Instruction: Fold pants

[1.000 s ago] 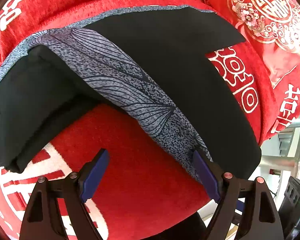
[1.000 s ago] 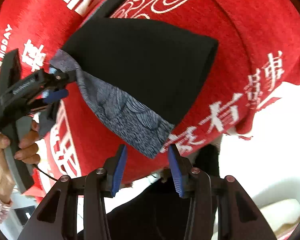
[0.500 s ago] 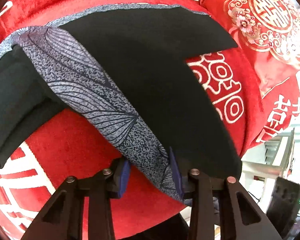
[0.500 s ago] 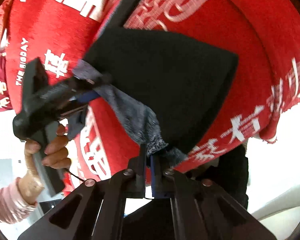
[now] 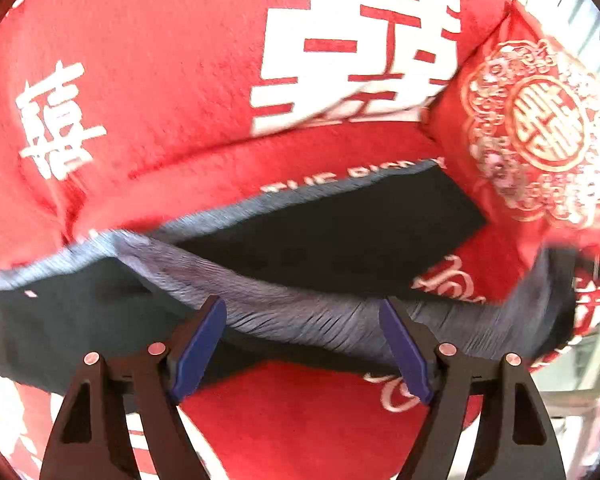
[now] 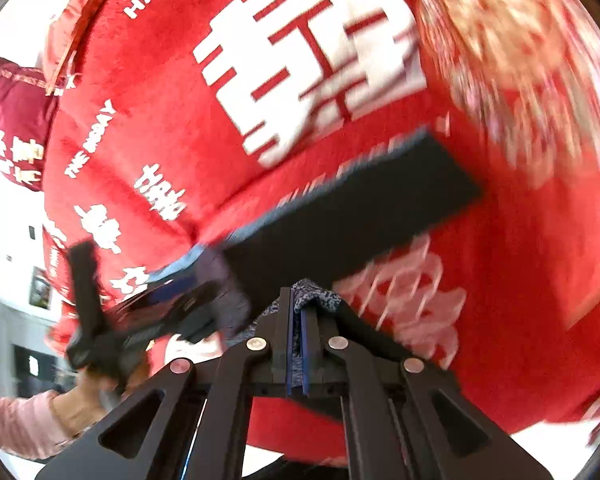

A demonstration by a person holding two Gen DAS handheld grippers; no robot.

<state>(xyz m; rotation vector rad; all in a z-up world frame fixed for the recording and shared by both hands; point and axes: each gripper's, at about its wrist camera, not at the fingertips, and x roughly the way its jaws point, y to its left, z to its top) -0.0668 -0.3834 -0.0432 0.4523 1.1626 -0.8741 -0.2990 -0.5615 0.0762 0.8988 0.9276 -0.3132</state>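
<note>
right wrist: right gripper (image 6: 296, 320) pinches pants (image 6: 340, 216).

Right tool (image 6: 297, 322) clamped the pants (image 5: 340, 248) hem and lifted; left tool (image 5: 302, 340) reopened.

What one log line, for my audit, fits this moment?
left hand-held gripper: open, jaws just been opening, pants between, loose | right hand-held gripper: shut on pants | pants: on blanket

light: bright, even daylight | glare: blown-out white at lower left and right edges | blur: heavy motion smear, worst upper right | distortion: fisheye, dark vignetted corners
</note>
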